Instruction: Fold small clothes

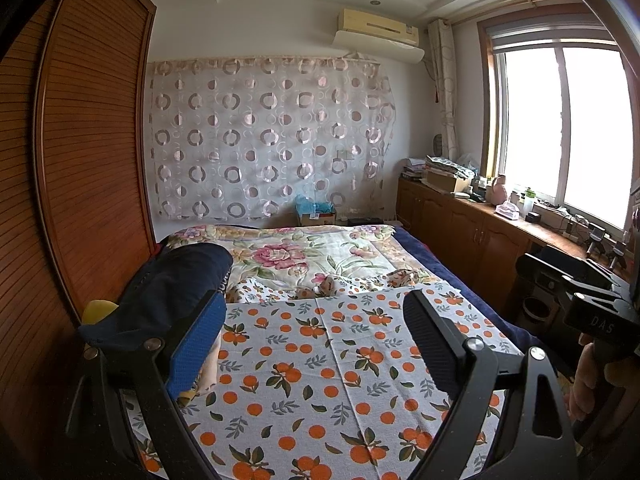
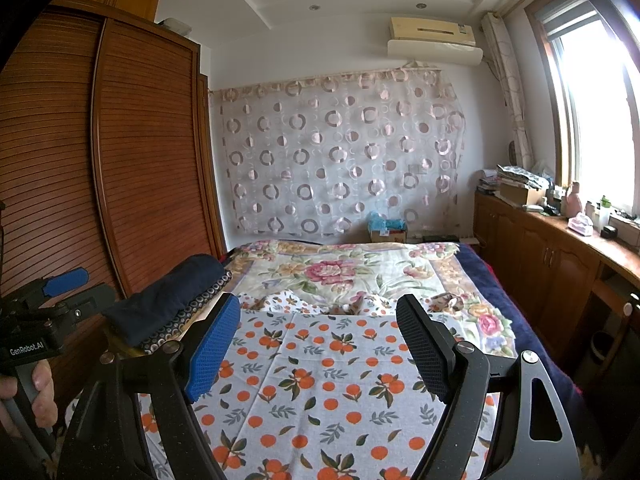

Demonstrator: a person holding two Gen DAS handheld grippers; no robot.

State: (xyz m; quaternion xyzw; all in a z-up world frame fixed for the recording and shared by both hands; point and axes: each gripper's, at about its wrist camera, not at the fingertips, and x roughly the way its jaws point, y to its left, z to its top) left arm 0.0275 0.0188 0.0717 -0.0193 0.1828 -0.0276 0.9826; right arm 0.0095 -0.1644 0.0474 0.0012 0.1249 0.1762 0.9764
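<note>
Two hand-held grippers hover side by side over the bed, each with its two fingers spread wide and nothing between them. The left hand-held gripper (image 1: pixel 316 344) shows one blue pad (image 1: pixel 200 344) and one black pad, as does the right hand-held gripper (image 2: pixel 320 348). In the right wrist view the left unit's handle sits at the left edge, held by a hand (image 2: pixel 36 396); in the left wrist view the right unit appears at the right edge.

Beneath both lies one orange-print cloth (image 1: pixel 320 380), spread flat on the bed, white with oranges and leaves, a single seam running along its length. Just to the left, by the wardrobe, stands one stack of folded clothes (image 2: pixel 176 300): a dark navy piece on top, a ring-patterned piece under it, and a yellow edge at the bottom.

Past the cloth's far edge lie a few small crumpled printed garments (image 1: pixel 324 286); their exact number cannot be told. Beyond them spreads one floral blanket (image 1: pixel 288 256).

Farther off are one louvred wooden wardrobe (image 2: pixel 132 160), one circle-patterned curtain (image 1: pixel 268 136) on the far wall, one air conditioner (image 1: pixel 378 30) above it, and one cluttered worktop (image 1: pixel 516 224) under the window.
</note>
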